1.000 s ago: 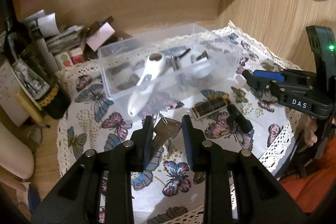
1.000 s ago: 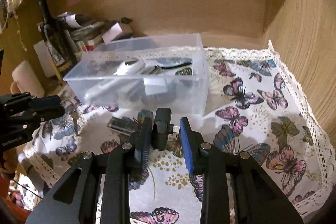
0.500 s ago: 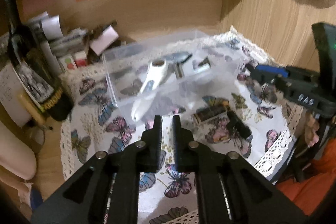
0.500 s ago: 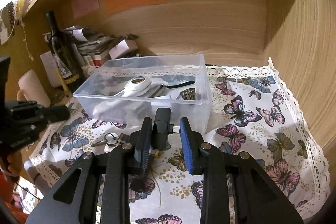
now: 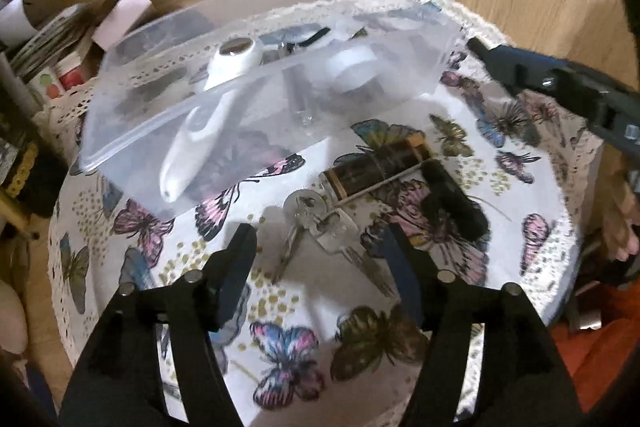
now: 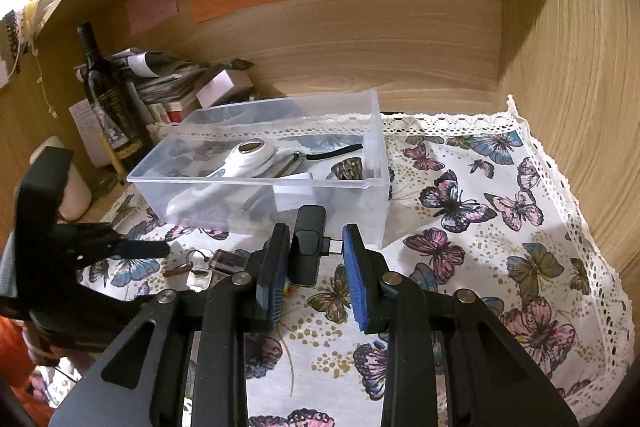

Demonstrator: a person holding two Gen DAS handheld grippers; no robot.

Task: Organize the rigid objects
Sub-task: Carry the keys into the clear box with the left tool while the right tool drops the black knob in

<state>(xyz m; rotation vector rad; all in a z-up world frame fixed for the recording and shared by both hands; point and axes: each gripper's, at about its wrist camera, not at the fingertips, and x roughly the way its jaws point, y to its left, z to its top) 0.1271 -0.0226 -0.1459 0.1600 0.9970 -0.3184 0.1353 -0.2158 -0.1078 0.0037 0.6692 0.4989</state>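
A clear plastic box [image 5: 168, 131] [image 6: 376, 131] sits on the butterfly cloth and holds a white handheld device [image 5: 208, 107] [image 6: 248, 157] and other small items. A bunch of keys [image 5: 320, 227] [image 6: 196, 269] lies on the cloth in front of the box. My left gripper [image 5: 320, 239] is open, its jaws wide on either side of the keys, just above them. My right gripper [image 6: 314, 251] is shut on a small black USB adapter [image 6: 306, 247], held above the cloth before the box. A dark lighter [image 5: 380, 167] and a black block [image 5: 452, 203] lie right of the keys.
A dark bottle [image 6: 108, 95], stacked papers [image 6: 160, 75] and small boxes stand at the back left. Wooden walls enclose the back and right. The lace-edged cloth [image 6: 520, 211] extends to the right of the box.
My left gripper was shut and raised half a second ago; now it is open and low over the keys. My right gripper lifted the adapter up from the cloth.
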